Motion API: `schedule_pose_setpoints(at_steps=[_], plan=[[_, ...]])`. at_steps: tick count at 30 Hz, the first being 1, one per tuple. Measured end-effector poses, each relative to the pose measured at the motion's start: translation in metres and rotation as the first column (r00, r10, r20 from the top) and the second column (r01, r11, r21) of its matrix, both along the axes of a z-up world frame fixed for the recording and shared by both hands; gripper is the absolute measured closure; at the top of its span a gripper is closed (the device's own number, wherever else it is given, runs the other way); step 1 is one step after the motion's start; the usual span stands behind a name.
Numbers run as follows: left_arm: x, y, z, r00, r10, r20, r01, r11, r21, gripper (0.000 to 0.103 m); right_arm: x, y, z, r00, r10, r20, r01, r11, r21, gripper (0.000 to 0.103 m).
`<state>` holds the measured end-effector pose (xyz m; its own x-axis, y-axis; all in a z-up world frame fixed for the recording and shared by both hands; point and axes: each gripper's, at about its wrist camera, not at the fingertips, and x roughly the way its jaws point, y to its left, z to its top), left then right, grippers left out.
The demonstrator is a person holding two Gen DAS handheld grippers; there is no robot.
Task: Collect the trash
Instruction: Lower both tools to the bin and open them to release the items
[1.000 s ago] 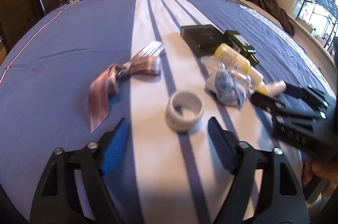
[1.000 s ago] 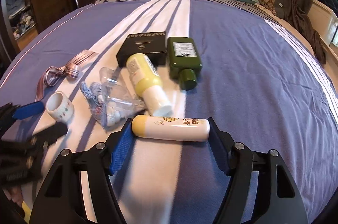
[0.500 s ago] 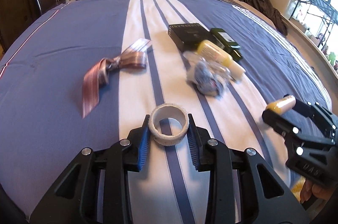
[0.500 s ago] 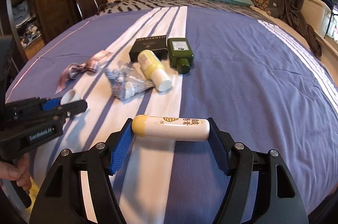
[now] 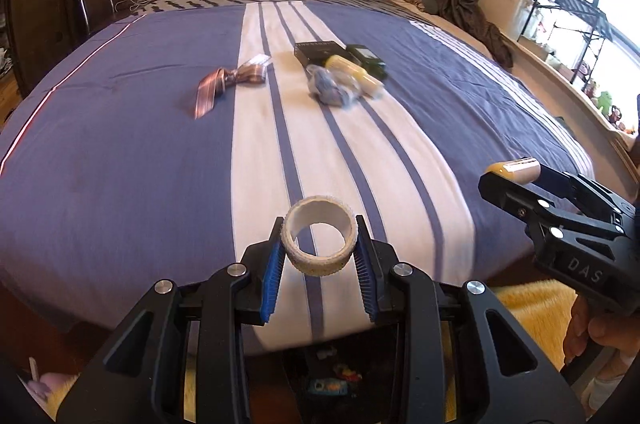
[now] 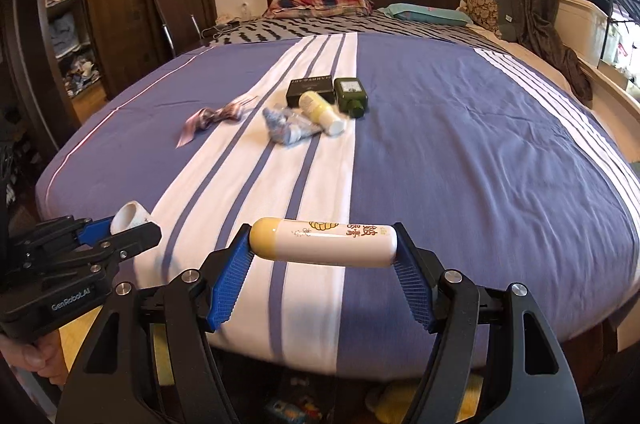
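The left hand-held gripper (image 5: pixel 319 256) is clamped on a white, nearly used-up roll of tape (image 5: pixel 319 242), its blue ribbed pads pressing the ring from both sides and holding it up over the near edge of the bed (image 5: pixel 120 164). The right hand-held gripper (image 6: pixel 324 264) grips a white plastic tube with a yellow cap (image 6: pixel 324 242) end to end, the tube lying crosswise between the pads, also lifted above the foot of the bed. The two tools sit side by side, each visible at the edge of the other's view, with a hand (image 5: pixel 596 340) wrapped round the right one's handle. Farther up the blue bedspread with its white stripes, well apart from both tools, the rest of the litter lies together: a pinkish striped ribbon (image 5: pixel 228 82), a crumpled clear plastic bag with blue and white bits inside (image 5: pixel 330 88), a yellow bottle with a white cap (image 6: pixel 320 110), a dark green bottle (image 6: pixel 351 95) and a flat black box (image 6: pixel 310 89), the last three touching or just beside one another.
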<state>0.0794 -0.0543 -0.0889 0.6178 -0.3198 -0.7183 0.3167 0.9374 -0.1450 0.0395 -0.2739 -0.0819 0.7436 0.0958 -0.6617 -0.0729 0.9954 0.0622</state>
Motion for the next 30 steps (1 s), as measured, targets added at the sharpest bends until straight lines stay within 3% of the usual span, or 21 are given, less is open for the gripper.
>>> schedule_pose_setpoints(at_steps=[6,13,22,30], plan=[[-0.046,0.006,-0.018,1.000,-0.009,-0.027,0.009,1.000,-0.003,0.072,-0.034,0.004,-0.017,0.999,0.004,-0.041,-0.003,1.000,0.014,0.034],[-0.077,0.011,-0.062,0.991,-0.025,-0.131,0.028,0.999,0.018,0.072,-0.056,0.010,-0.059,0.989,0.015,-0.150,-0.011,1.000,0.024,0.034],[-0.085,0.003,-0.137,0.943,-0.057,-0.328,0.070,0.997,0.029,0.072,-0.056,0.025,-0.117,0.951,0.044,-0.305,-0.039,0.999,0.023,0.034],[-0.082,0.006,-0.162,0.912,-0.054,-0.407,0.071,0.997,0.027,0.072,-0.052,0.027,-0.154,0.915,0.043,-0.400,-0.031,0.999,0.036,0.034]])
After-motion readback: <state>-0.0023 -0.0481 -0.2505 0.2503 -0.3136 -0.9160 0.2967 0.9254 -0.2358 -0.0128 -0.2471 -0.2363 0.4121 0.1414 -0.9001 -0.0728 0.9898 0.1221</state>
